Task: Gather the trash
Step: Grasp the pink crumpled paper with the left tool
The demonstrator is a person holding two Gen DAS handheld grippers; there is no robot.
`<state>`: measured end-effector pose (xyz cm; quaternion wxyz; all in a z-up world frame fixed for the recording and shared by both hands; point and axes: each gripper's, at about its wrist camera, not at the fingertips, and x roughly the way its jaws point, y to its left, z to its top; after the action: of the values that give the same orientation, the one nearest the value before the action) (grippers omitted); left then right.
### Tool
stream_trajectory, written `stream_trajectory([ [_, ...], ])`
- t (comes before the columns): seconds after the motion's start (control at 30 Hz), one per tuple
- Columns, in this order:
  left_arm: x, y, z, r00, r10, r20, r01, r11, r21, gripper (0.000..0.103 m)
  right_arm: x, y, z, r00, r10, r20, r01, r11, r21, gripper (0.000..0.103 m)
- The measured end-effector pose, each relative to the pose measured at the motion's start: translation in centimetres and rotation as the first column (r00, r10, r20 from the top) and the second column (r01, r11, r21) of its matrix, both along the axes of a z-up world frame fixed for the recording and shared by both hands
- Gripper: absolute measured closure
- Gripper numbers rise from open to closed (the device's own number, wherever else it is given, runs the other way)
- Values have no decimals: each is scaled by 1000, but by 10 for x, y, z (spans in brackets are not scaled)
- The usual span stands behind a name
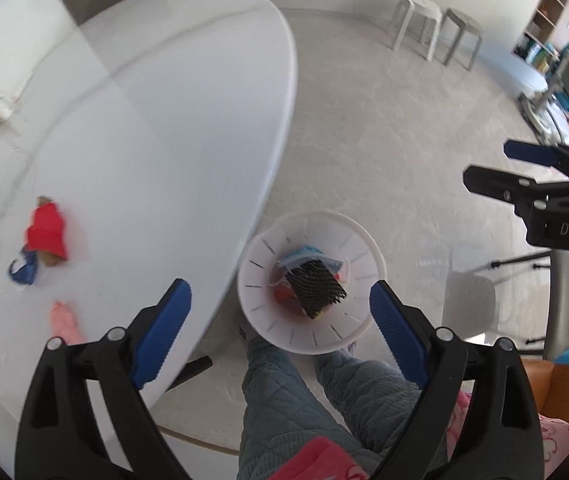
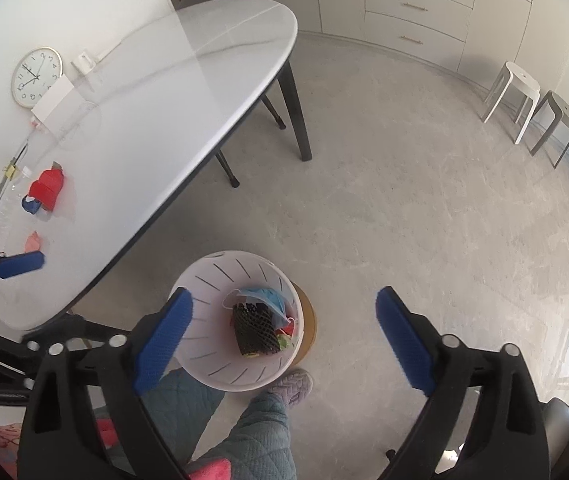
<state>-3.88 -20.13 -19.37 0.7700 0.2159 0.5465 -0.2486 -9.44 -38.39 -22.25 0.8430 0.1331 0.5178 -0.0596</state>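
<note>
My left hand-held gripper (image 1: 280, 312) and right hand-held gripper (image 2: 284, 324) gape wide, empty, above the white bin (image 2: 200, 364); only the right view shows the wall clock (image 2: 36, 77).

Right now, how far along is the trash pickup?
Done: black foam net and blue mask lie in the white bin. In hand: nothing; left gripper and right gripper are open. Left: red wrapper, blue scrap, pink scrap on the table.

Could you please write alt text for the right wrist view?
Open right gripper above a white bin on the floor holding black foam netting and a blue mask; red trash remains on the white table.
</note>
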Motion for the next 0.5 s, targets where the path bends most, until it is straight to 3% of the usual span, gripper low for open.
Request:
stream_trajectory([
  [0.13,13,44,17,984,165,72,-166,986,6,13,11,16,7,999,54,10,-54,998,18,8],
  [0.33,43,128,11,897,432,95,-435,900,13,11,42,58,17,983,183,24,-183,983,26,7],
  [0.5,68,179,-11,851,519,84,-522,853,15,11,72,105,29,956,289,46,-290,957,23,7],
])
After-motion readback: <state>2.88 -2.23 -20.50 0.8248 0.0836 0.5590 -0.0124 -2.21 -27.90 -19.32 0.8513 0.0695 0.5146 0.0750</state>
